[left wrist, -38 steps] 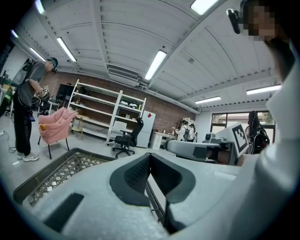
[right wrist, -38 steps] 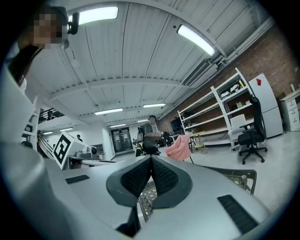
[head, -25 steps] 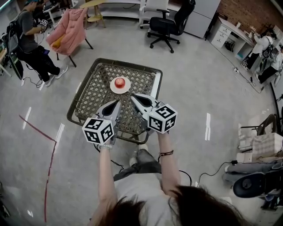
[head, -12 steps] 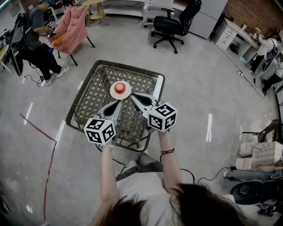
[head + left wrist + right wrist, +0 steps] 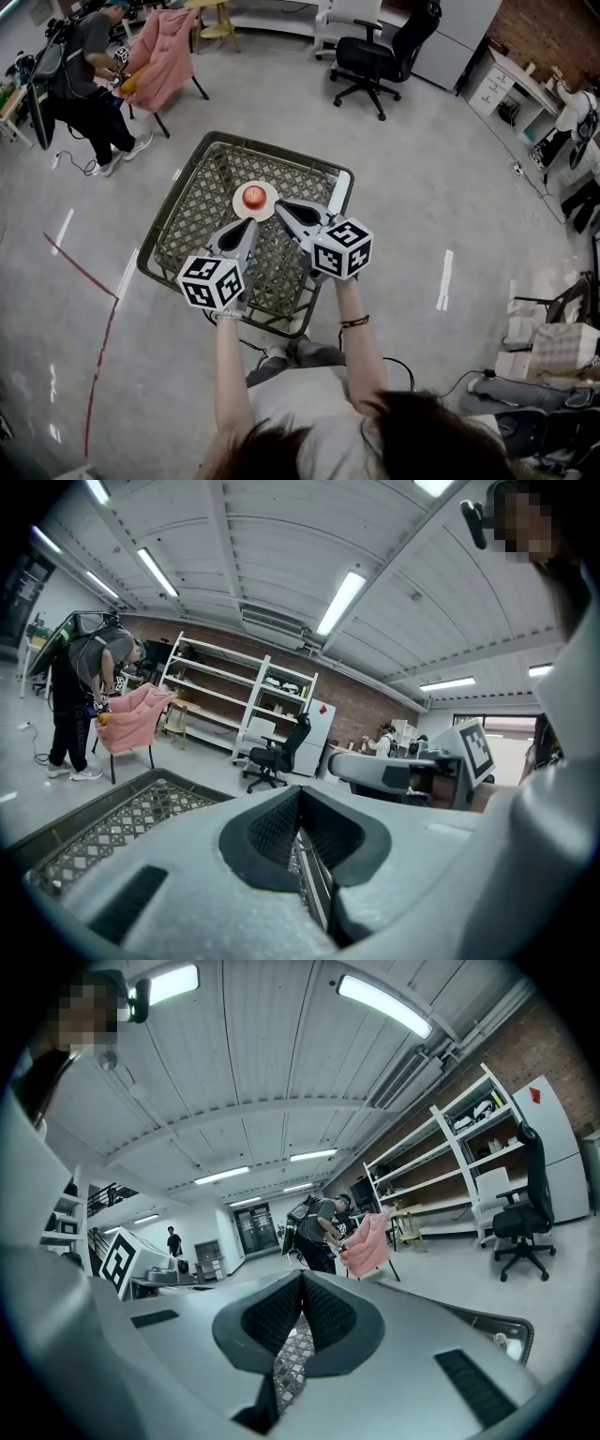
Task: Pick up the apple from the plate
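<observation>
Red apple (image 5: 254,195) sits on a small white plate (image 5: 238,205), just above centre of the head view. Plate rests on the lattice top of a dark-framed desk (image 5: 192,211), toward the upper right part of that top. Nothing grips the apple.

Right tool (image 5: 280,205) has its tip just right of and below the plate, close to the rim; contact can't be told. Left tool (image 5: 251,224) has its tip just below the plate, a little apart from it. Both tools point up-frame and converge toward the apple.

Left tool is closed: in the left gripper view the ribbed pads (image 5: 267,832) meet at the tip with nothing between them, only desk lattice seen behind. Right tool is closed too, pads (image 5: 272,1316) together and empty in the right gripper view.

Marker cubes (image 5: 211,281) ride at the near end of each tool, with the person's bare forearms (image 5: 225,375) below them in the frame.

Further out: pink cloth over a chair (image 5: 159,56) upper left, a person (image 5: 84,70) bent beside it, black office chair (image 5: 380,61) at top centre, red line on the floor (image 5: 98,319) at lower left
</observation>
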`<state>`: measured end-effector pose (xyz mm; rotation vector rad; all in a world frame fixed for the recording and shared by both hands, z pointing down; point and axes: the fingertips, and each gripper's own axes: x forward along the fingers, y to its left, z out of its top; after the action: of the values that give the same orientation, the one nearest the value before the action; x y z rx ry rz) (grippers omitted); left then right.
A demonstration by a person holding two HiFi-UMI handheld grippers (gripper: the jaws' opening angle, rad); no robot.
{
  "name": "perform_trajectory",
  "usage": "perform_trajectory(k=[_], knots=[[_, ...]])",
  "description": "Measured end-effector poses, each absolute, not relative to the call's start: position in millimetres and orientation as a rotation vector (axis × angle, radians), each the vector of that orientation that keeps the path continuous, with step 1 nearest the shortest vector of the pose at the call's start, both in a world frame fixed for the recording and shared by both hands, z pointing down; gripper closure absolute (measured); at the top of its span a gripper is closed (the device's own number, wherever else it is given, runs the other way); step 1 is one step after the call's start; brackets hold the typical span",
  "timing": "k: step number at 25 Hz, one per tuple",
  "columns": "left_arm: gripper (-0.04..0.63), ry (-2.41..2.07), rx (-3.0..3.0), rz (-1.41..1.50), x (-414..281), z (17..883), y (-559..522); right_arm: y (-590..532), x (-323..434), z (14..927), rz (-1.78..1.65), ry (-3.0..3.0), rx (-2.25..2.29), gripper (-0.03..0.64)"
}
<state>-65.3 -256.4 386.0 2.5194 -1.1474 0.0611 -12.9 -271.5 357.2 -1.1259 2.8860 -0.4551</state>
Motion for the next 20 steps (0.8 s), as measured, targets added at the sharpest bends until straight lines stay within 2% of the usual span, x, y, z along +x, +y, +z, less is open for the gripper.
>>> perform_trajectory(k=[20], knots=[[0.584, -1.233, 2.493, 0.106, -76.9, 412.7, -300.4, -324.9, -17.6, 393.4, -0.573, 2.905, -1.084, 0.607]])
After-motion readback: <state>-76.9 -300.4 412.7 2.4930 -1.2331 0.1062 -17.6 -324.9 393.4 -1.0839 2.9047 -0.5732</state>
